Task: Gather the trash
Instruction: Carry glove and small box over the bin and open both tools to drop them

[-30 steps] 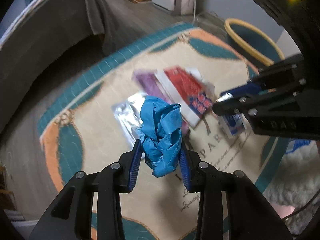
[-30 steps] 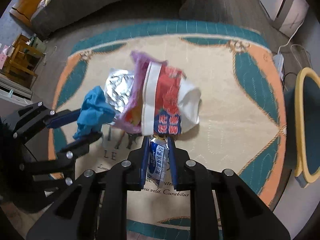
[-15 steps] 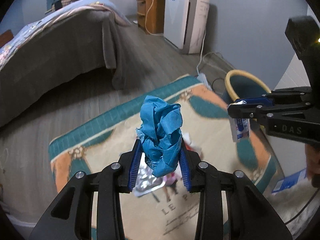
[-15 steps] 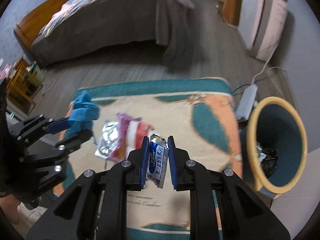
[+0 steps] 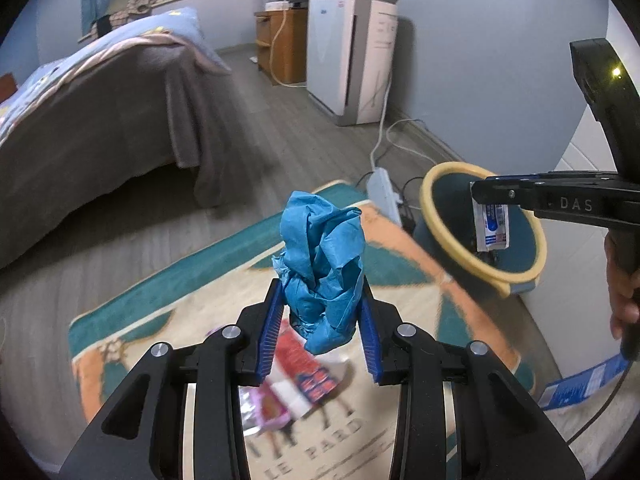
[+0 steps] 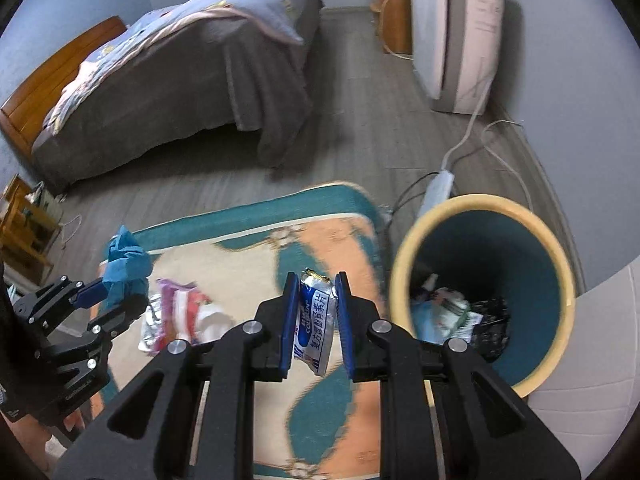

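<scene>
Right gripper [image 6: 314,320] pinches a sachet [image 6: 314,322]; bin [image 6: 484,208] just right of it. Left gripper [image 5: 320,324] clamps blue paper [image 5: 322,268]. Centre over bin mouth before releasing.

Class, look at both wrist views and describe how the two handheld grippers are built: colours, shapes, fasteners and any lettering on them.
Both the left gripper and the right gripper are matte black, with angular linkage arms joined by round silver fasteners. Each has two flat, ribbed blue pads. Seen from the left wrist, the right gripper bears pale lettering "DAS" on its side, and a small yellow light glows on its curved black body.
</scene>
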